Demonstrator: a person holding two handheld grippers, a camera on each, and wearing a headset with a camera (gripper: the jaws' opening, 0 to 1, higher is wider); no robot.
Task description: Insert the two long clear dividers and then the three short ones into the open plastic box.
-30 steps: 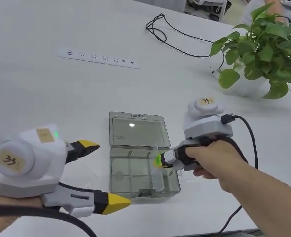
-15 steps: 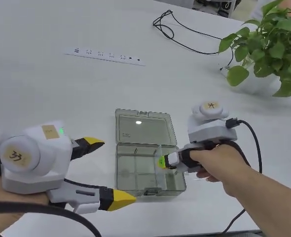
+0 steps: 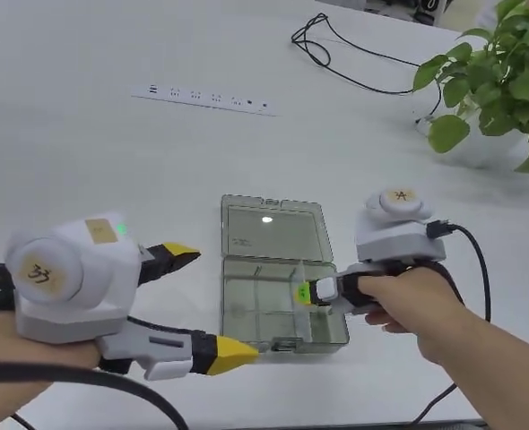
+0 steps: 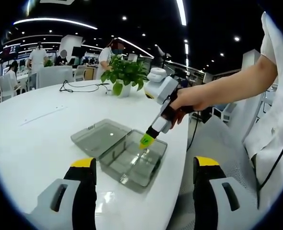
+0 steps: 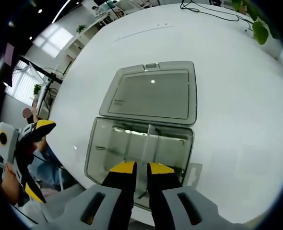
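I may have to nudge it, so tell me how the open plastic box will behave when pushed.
Probably light: the open plastic box looks thin-walled and shallow. It would likely slide on the smooth white table rather than tip. Its lid lies flat behind, so a push there may swing the lid instead.

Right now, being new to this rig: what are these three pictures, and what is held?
No robot: a person holds a two-jaw tool in each hand. The head view comes from their headset; each round view from a camera on one gripper. On the white table lie an open plastic box with clear dividers inside, a power strip and a plant. The left gripper hovers open, empty. The right gripper is over the box, jaws nearly closed; a pinched divider cannot be told.
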